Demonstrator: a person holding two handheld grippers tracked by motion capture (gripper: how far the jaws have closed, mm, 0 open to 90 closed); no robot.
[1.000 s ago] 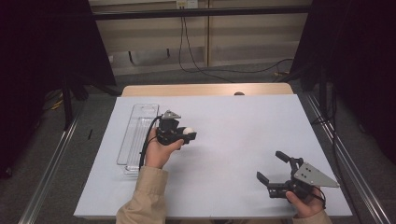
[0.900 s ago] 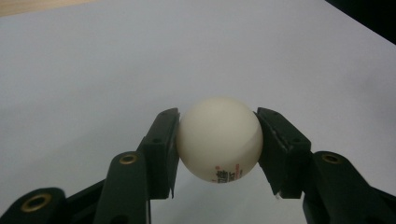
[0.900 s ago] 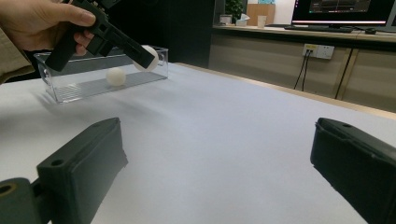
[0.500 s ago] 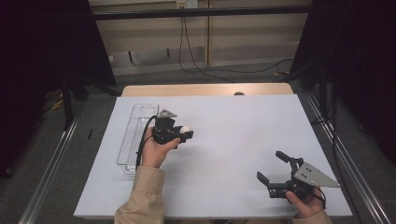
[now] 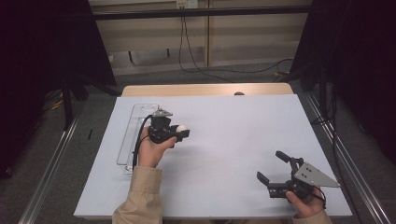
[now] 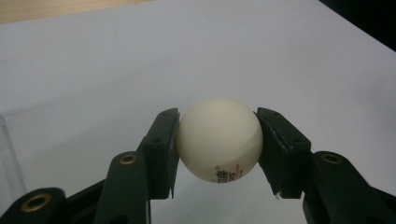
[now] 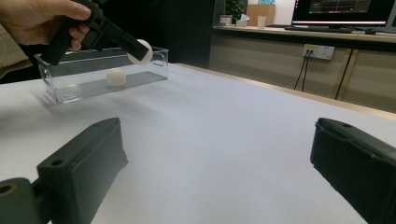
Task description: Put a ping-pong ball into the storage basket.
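Left gripper view puts the ball right in front of you: a smooth, matte, cream-white sphere of the table-tennis kind, clamped between the two black jaws of your left gripper, whose flat pads press on its sides. Near its underside there is a small red and dark printed mark, too small to read. The jaws are hard black plastic with brass-coloured rivets at their joints. Beneath the ball lies the white sheet that covers the table, plain and faintly matte, and the ball hangs above it, not touching.

In the high view you hold that ball just to the right of a long, narrow clear plastic tray with straight walls, which sits at the sheet's left side. The right gripper view shows a second white ball resting on the tray's floor, and the held ball raised by the tray's near end.

Your right gripper rests low at the sheet's near right corner, well apart from the tray, its jaws spread wide with nothing between them. A grey three-cornered metal plate sits on top of it. A tan wooden edge borders the far side.
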